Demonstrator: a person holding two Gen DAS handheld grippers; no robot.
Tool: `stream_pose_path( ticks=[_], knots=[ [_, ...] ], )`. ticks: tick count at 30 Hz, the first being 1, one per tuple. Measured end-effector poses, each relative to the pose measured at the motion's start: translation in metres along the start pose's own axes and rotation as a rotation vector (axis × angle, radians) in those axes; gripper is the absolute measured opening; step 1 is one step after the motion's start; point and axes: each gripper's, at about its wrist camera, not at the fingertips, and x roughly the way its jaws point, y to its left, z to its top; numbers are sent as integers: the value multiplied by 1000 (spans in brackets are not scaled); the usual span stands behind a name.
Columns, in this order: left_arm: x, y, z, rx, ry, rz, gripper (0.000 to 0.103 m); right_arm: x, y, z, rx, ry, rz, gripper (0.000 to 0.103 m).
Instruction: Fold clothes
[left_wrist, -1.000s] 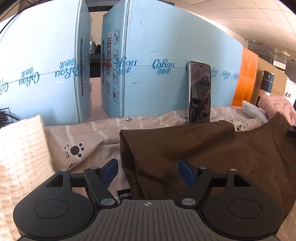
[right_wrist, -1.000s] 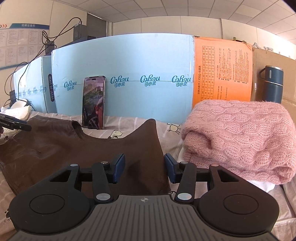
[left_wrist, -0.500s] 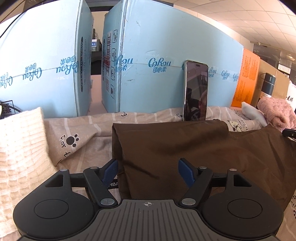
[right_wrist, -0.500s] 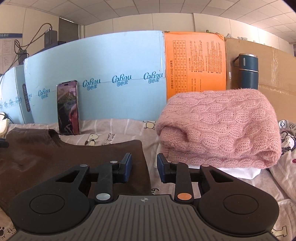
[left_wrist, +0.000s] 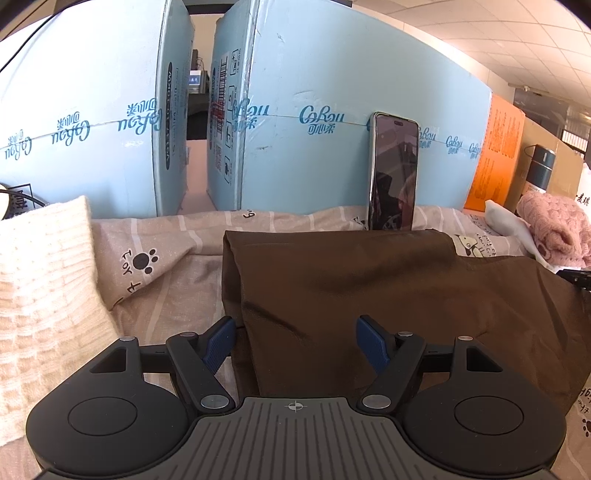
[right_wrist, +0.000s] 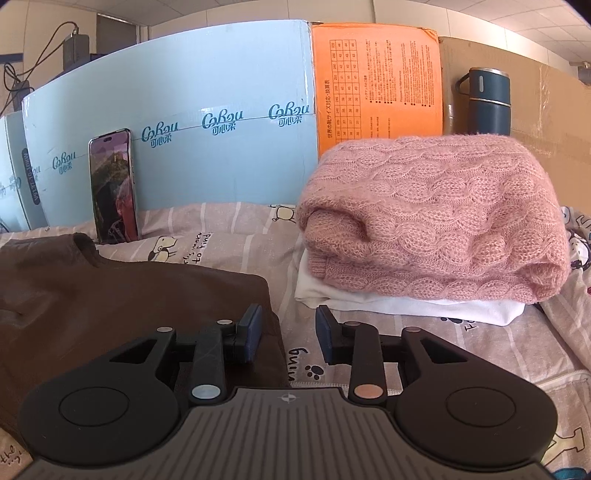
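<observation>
Left fingers: my left gripper (left_wrist: 295, 341) is spread wide and pinches nothing; the blue pads (left_wrist: 218, 341) sit at lower centre of the left view, one just off the garment's left edge, the other over the cloth.

Right fingers: my right gripper (right_wrist: 289, 334) is parted by a narrower gap, also empty; its left pad hangs over the garment's right edge, its right pad over bare sheet.

Task garment: the brown garment (left_wrist: 388, 295) lies spread flat on the sheet, filling the centre and right of the left view, with a doubled fold along its left side. In the right view it fills the lower left, its neckline toward the upper left near the phone.

Surface: a beige striped bed sheet (left_wrist: 166, 280) with paw prints and cartoon lettering lies under everything.

Left of garment: a cream knit (left_wrist: 40, 295) fills the left edge of the left view, apart from the brown cloth.

Right of garment: a folded pink cable-knit sweater (right_wrist: 436, 221) rests on a folded white garment (right_wrist: 406, 306), centre right of the right view, near the brown cloth but not touching it.

Behind: a phone (left_wrist: 393, 173) stands upright against the light blue cartons (left_wrist: 332, 92); beside these, toward the upper right, are an orange box (right_wrist: 376, 85) and a dark blue flask (right_wrist: 489, 101) in front of brown cardboard.
</observation>
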Motion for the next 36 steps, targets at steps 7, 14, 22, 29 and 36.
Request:
stream_pose_path(
  ticks=[7, 14, 22, 29, 36],
  knots=[
    [-4, 1, -7, -45, 8, -7, 74, -3, -12, 3, 161, 11, 143, 47],
    [-8, -4, -14, -51, 7, -4, 77, 4, 5, 1, 78, 67, 68, 52],
    [-8, -7, -16, -60, 0, -44, 82, -32, 7, -3, 151, 16, -21, 73],
    [-17, -12, -16, -88, -32, -67, 85, -102, 6, -14, 335, -68, -143, 81],
    [-26, -20, -18, -84, -60, -76, 90, -125, 15, -30, 498, 6, -55, 87]
  ],
)
